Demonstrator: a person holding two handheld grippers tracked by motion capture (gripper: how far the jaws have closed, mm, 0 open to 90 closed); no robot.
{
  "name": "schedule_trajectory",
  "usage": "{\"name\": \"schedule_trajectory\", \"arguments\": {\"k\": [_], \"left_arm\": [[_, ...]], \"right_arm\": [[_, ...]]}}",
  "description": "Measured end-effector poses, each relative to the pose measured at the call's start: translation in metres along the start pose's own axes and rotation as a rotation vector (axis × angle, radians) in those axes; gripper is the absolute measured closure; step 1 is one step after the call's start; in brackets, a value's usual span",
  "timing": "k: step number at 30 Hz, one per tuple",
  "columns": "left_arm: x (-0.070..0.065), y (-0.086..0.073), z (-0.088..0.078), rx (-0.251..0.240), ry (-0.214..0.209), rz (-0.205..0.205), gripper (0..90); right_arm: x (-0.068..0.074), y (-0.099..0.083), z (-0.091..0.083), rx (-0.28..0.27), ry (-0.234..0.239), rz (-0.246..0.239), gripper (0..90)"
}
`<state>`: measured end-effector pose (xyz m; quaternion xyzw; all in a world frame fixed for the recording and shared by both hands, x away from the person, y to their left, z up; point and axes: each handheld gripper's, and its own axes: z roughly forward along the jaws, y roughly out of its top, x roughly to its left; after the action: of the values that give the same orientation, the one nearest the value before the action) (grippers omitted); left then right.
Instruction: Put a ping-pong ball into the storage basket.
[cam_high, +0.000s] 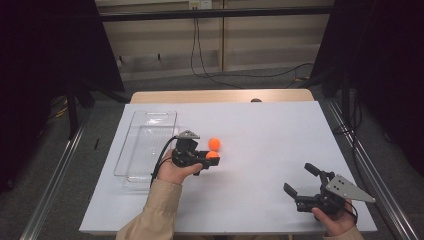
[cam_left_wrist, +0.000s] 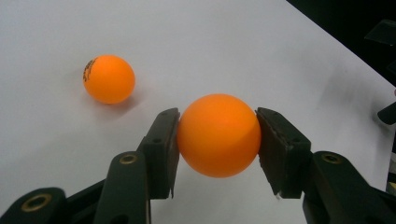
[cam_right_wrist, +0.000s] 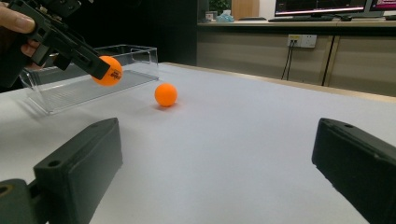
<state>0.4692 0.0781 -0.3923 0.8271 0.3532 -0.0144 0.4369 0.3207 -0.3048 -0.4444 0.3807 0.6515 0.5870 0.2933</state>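
My left gripper (cam_high: 212, 156) is shut on an orange ball (cam_left_wrist: 218, 135), its two black pads pressing the ball's sides; the held ball (cam_right_wrist: 107, 71) hangs a little above the white table. A second orange ball (cam_high: 215, 143) lies loose on the table just beyond it, seen too in the left gripper view (cam_left_wrist: 109, 79) and the right gripper view (cam_right_wrist: 166, 94). My right gripper (cam_high: 301, 179) rests near the table's front right corner, jaws wide apart with nothing between them.
A clear plastic tray (cam_high: 131, 150) lies along the left side of the white table (cam_high: 270, 135), just left of my left hand; its wall (cam_right_wrist: 70, 86) stands behind the held ball in the right gripper view. Cables run across the floor beyond the table.
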Motion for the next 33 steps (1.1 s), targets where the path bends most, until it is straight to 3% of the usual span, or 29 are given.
{"name": "schedule_trajectory", "arguments": {"k": [8,9,25,28,33], "left_arm": [[0.002,0.000,-0.004,-0.005,0.000,-0.012,51.1],[0.001,0.000,-0.003,-0.018,0.000,-0.028,51.1],[0.004,0.000,-0.010,-0.027,0.002,-0.037,51.1],[0.007,0.000,-0.012,-0.016,0.004,-0.021,51.2],[0.007,0.000,-0.013,-0.028,0.004,-0.045,51.1]], "right_arm": [[0.000,0.000,0.000,0.002,0.003,-0.001,1.5],[0.000,0.000,0.000,0.000,0.000,0.002,1.4],[0.000,0.000,0.000,0.001,0.004,-0.001,1.4],[0.000,0.000,0.000,0.000,0.002,0.004,1.4],[0.000,0.000,0.000,0.001,0.006,0.001,1.5]]}}
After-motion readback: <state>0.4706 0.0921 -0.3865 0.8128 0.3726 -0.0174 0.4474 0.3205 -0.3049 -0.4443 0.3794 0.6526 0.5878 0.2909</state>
